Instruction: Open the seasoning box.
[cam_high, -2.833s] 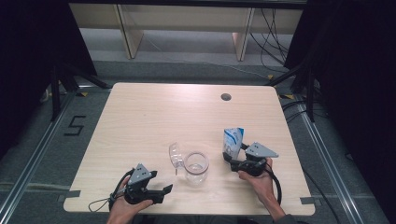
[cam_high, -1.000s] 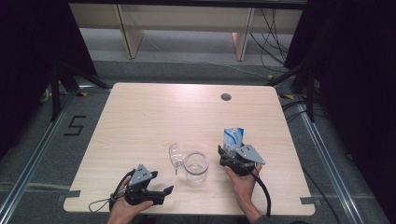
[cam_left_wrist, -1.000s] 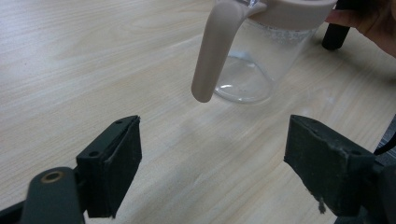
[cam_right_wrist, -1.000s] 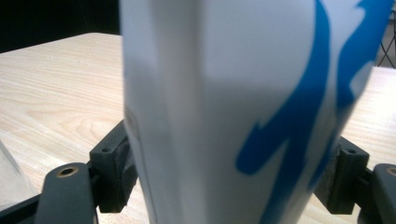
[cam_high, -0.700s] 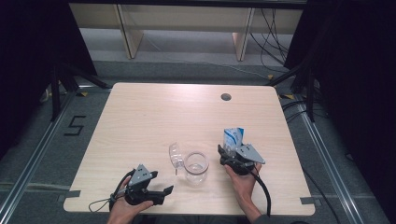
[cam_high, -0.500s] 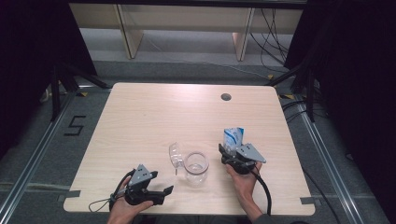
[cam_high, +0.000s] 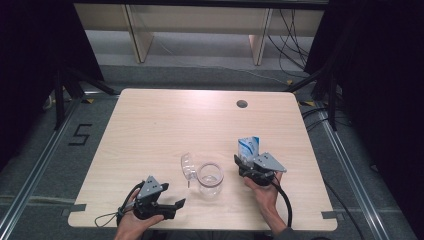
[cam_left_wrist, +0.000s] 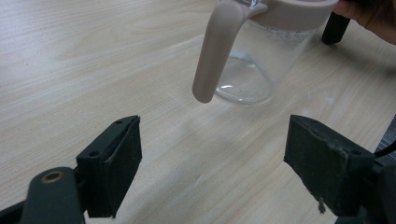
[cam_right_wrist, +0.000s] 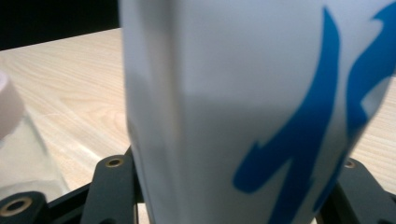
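The right tool (cam_high: 248, 163) has just been closing its jaws around the white-and-blue carton (cam_high: 248, 147), which stands on the counter (cam_high: 165, 125) just right of the clear glass jug (cam_high: 209, 178); the pads seem to be on its sides, so the grasp looks to be the step in hand. Next comes lifting and tipping it over the jug's mouth without crushing it. The left tool (cam_high: 165, 206), left of the jug, gapes wide and empty; no lettering on the carton is legible.

The right gripper (cam_high: 248, 161), earlier sitting just short of the blue-and-white carton (cam_high: 248, 146) with its grey plate toward the table's right edge, is now up against it; its jaws have just been closing, with the carton standing between them.
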